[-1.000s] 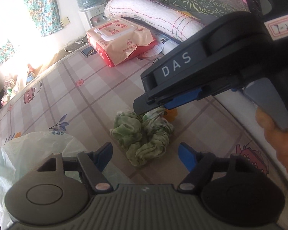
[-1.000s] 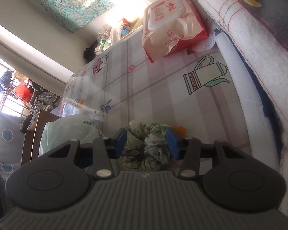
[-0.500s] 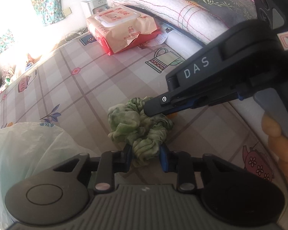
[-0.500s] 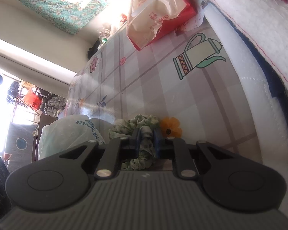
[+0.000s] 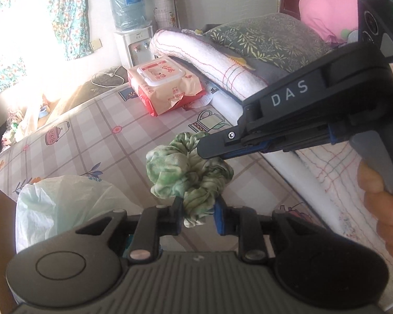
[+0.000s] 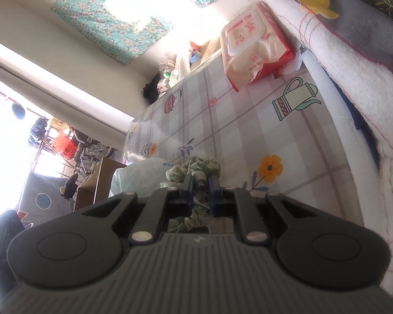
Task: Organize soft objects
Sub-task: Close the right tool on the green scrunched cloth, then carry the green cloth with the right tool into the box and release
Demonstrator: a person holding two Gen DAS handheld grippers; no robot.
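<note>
A green tie-dye scrunchie [image 5: 180,167] hangs in the air above the checked bed sheet [image 5: 104,144], held by both grippers. My left gripper [image 5: 197,204] pinches its lower end, jaws closing tight on the fabric. From the right, my right gripper [image 5: 209,153] is shut on its upper edge. In the right wrist view the scrunchie [image 6: 199,166] bulges out above and below the narrow jaws of the right gripper [image 6: 200,183]. A person's hand [image 5: 379,209] holds the right gripper's handle.
A pale plastic bag [image 5: 65,204] lies open on the sheet to the left of the scrunchie. A wet-wipes pack [image 5: 165,89] sits further back. Folded blankets [image 5: 209,57] and pillows line the right side. A water dispenser [image 5: 136,44] stands by the wall.
Both grippers went from open around the scrunchie to shut on it. The scrunchie has been lifted off the sheet and now hangs between them.
</note>
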